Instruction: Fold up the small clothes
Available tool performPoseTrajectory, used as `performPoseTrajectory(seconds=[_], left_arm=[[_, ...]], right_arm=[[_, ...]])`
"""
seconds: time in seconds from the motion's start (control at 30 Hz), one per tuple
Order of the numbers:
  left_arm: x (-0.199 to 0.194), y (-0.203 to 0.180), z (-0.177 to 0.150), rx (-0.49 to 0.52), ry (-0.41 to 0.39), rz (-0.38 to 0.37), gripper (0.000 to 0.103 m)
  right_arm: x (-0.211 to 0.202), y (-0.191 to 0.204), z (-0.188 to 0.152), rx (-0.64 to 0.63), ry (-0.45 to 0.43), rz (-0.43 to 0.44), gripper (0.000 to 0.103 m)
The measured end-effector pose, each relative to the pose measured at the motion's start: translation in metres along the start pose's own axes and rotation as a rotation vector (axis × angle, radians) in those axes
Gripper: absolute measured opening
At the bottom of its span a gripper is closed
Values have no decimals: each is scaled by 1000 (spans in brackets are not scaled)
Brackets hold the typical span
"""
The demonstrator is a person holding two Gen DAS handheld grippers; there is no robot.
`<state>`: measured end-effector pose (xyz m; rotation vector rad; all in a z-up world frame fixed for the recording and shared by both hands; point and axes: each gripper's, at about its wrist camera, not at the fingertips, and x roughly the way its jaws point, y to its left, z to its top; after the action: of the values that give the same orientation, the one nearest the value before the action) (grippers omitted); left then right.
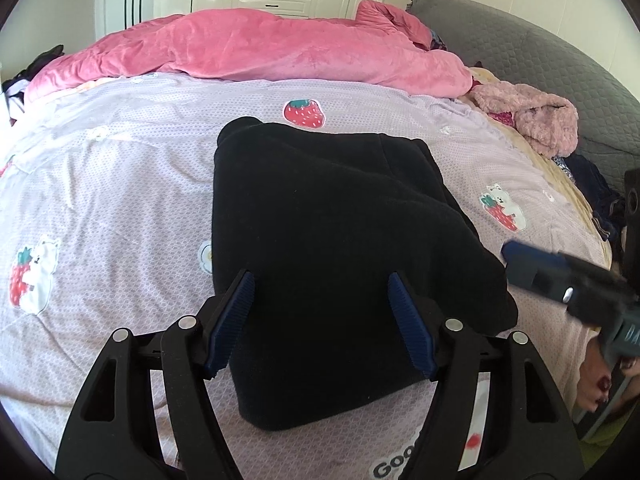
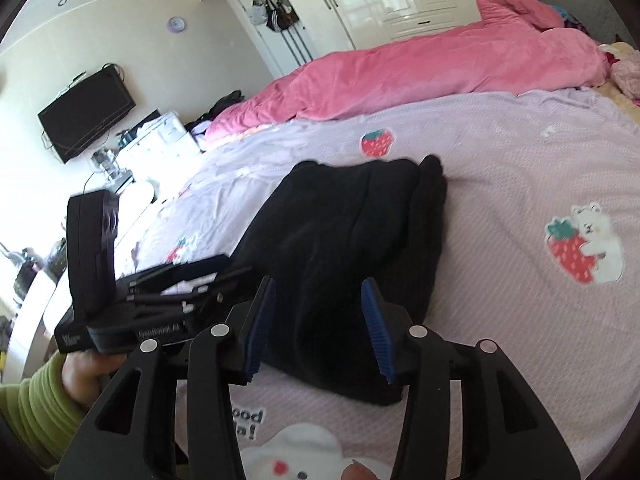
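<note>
Left wrist view, left gripper [image 1: 321,318] wide open, empty, above folded black garment [image 1: 332,220] on lilac bedspread [image 1: 120,184], right gripper [image 2: 318,322] open too.

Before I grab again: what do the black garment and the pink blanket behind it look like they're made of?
Black garment: probably fleece or thick knit, matte, with soft rounded folds. Pink blanket: likely plush velvet-type fabric, showing a soft sheen and brushed streaks. Neither is certain from looks alone.

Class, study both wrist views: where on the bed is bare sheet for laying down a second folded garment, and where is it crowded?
Bare lilac sheet lies left of the black folded garment, and between it and the strawberry-bear print on its right. Crowded: the far edge under the pink duvet, and the pink fluffy garment by the grey headboard.
</note>
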<state>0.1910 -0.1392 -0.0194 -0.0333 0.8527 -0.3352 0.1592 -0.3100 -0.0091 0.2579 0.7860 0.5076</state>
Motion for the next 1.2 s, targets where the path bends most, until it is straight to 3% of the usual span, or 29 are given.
performPoseTrajectory(seconds=[0.17,0.2,0.23,0.27,0.43,0.57,0.83,1.2], left_arm=[[-6,4,-4,-12,-1,2,61],[-7,5,-4,-24,2,-6,61],[-9,7,-5,-36,3,-16,61],[-10,8,-4,-41,2,-21,61],[-14,12,-9,-53,6,-29,61],[-11,17,-16,-70,27,-30,61],[-12,24,-20,-82,23,-43,61],[-14,31,-20,-90,27,-72,65]], right_arm=[[20,-13,-8,81,70,-34,49],[22,-16,-9,100,76,-30,44],[22,-17,-9,103,81,-15,19],[21,-16,-9,113,94,25,11],[-1,-2,-8,54,47,-8,11],[18,-7,-19,54,107,-94,13],[19,8,-25,-10,90,-213,18],[20,18,-26,-12,74,-290,27]])
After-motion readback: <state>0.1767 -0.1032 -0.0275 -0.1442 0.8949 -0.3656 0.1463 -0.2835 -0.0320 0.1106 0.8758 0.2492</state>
